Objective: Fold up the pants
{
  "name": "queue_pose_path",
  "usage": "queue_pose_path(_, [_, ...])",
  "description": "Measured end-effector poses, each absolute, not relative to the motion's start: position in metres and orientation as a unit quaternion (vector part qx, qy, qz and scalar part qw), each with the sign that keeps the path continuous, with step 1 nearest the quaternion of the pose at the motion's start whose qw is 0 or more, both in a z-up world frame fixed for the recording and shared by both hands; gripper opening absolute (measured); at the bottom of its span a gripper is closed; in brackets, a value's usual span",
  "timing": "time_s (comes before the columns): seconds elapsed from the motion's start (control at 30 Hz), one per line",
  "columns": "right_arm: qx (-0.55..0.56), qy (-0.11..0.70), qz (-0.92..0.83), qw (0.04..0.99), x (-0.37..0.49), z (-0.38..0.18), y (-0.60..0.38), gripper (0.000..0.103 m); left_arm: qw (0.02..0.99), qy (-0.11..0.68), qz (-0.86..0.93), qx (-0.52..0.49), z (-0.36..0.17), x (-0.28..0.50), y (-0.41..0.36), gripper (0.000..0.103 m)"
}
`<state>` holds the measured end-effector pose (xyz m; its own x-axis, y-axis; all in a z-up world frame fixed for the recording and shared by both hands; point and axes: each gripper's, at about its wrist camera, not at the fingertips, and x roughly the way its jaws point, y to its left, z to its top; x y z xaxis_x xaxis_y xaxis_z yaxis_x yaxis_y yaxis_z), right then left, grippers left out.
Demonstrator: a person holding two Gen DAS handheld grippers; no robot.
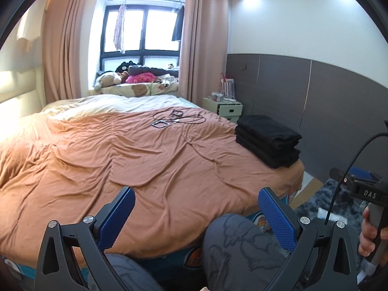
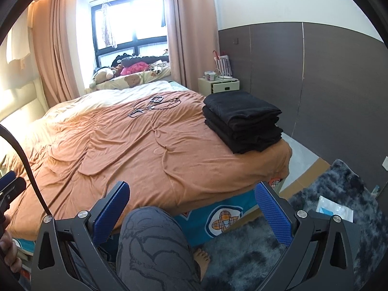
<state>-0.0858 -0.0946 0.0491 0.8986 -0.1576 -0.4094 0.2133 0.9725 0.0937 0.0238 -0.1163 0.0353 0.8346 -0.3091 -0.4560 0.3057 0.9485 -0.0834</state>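
From the left wrist camera, the left gripper [image 1: 196, 208] hangs low over the near edge of the bed [image 1: 135, 160], its two blue-padded fingers [image 1: 118, 215] spread wide apart with nothing between them but the orange cover and the person's knee [image 1: 240, 240] in grey patterned trousers. The folded black pants [image 1: 268, 140] sit in a neat stack on the far right corner of the bed, well apart from the fingers. Black cables [image 1: 179, 118] lie loose on the cover near the far side, and a small pale nightstand [image 1: 223, 108] stands beyond the bed against the dark wall panel. At the right edge a hand wraps the handle of the other gripper [image 1: 373, 208]. From the right wrist camera, the right gripper [image 2: 192, 206] is likewise spread wide and holds nothing, hovering above the bed's near edge with the knee [image 2: 155, 237] and a bare foot [image 2: 201, 257] below it. The pants stack [image 2: 242, 121] rests on the right corner of the bed, untouched and ahead of the fingers. A fluffy grey rug [image 2: 327, 218] covers the floor to the right, with a white packet [image 2: 334, 209] lying on it
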Motion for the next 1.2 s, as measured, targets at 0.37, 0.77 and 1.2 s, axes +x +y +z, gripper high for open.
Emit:
queue_pose_path(0.37, [0.057,0.196,-0.110,0.973,-0.093,0.028,-0.081,0.103,0.960,0.241,-0.143,-0.010,0.017,0.004,-0.101,0.103])
queue_pose_path(0.77, [0.043,0.193,-0.112,0.974,-0.098,0.012,-0.071,0.103,0.963,0.238,-0.123,0.002,0.005,-0.008,-0.100,0.103])
queue_pose_path(1.2, [0.031,0.192,-0.102,0.975,-0.100,0.013,-0.066,0.103,0.963,0.242,-0.122,0.003,0.002,-0.011,-0.101,0.103])
